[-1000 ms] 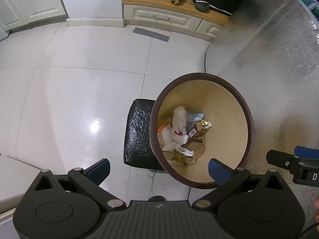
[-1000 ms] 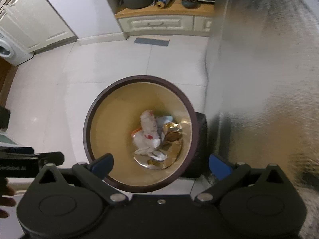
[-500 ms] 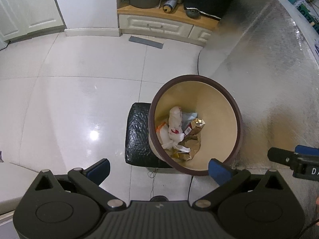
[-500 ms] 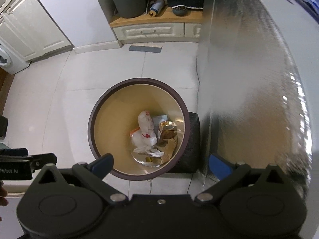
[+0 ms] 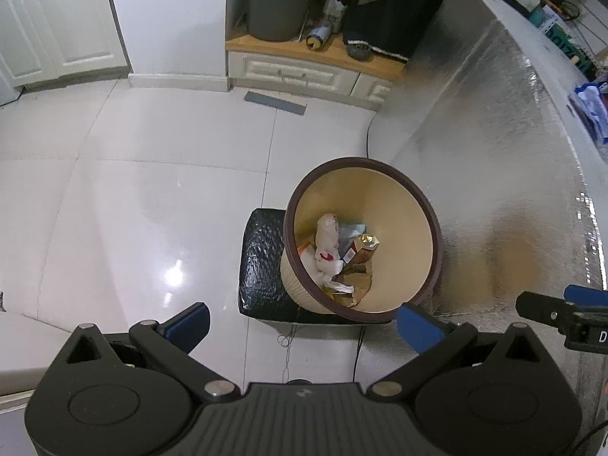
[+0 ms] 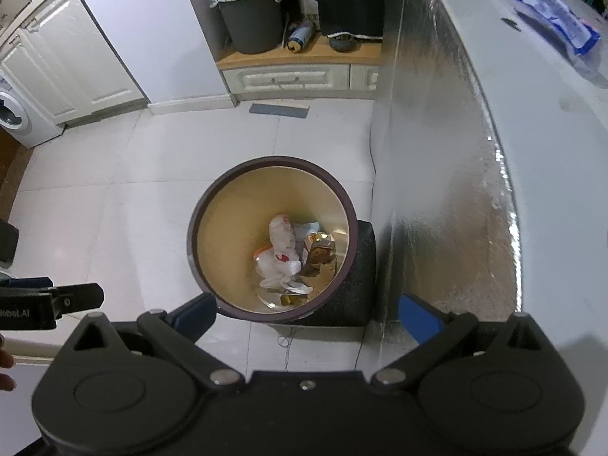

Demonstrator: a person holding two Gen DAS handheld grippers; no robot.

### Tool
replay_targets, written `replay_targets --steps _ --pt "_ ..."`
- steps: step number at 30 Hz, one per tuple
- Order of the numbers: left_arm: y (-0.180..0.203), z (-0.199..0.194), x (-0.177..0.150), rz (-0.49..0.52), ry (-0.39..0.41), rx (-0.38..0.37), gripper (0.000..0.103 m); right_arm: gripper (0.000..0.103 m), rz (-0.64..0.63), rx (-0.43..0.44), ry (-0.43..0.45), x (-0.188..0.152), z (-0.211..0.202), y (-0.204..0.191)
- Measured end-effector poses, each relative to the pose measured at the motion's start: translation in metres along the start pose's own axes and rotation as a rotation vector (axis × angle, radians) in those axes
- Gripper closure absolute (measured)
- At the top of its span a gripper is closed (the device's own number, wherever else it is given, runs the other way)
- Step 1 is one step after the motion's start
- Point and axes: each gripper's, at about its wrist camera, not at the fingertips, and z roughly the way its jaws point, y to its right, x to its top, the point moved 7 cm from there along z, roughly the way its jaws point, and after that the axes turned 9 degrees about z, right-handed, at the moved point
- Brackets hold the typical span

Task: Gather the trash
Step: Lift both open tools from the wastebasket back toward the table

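A round waste bin with a dark brown rim [image 5: 402,178] [image 6: 235,174] and tan inside stands on the white tiled floor. Inside lie a crumpled white plastic bag [image 5: 327,245] [image 6: 282,245], a gold-topped carton [image 5: 363,247] [image 6: 319,250] and brown paper. My left gripper [image 5: 304,323] is open and empty, high above the bin's near rim. My right gripper [image 6: 306,313] is open and empty, also above the near rim. Each gripper shows at the edge of the other's view.
A black textured block [image 5: 262,266] [image 6: 353,288] sits against the bin. A foil-sided white counter [image 5: 494,152] [image 6: 532,114] stands to the right, with a blue-white packet [image 6: 554,26] on top. A grey lined bucket [image 5: 277,3] stands on a low cabinet far behind.
Both grippers have risen away from the bin, which now looks smaller and lower. The counter top has come into the right wrist view. The jaws stayed open.
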Motion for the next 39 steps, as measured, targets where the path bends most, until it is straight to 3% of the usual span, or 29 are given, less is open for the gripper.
replay_targets --steps 12,19,28,39 --pt "0.009 -0.054 0.001 0.007 0.125 -0.006 0.0 0.0 0.014 0.026 0.117 -0.006 -0.071 0.009" --pt "0.039 -0.095 0.009 0.037 0.229 -0.022 0.0 0.0 0.033 0.039 0.229 -0.003 -0.121 0.025" --pt "0.104 -0.147 0.02 0.094 0.369 -0.047 0.0 0.0 0.056 0.043 0.41 0.002 -0.196 0.076" --pt "0.221 -0.176 0.05 0.21 0.501 -0.138 0.0 0.0 0.143 -0.043 0.555 0.001 -0.258 0.175"
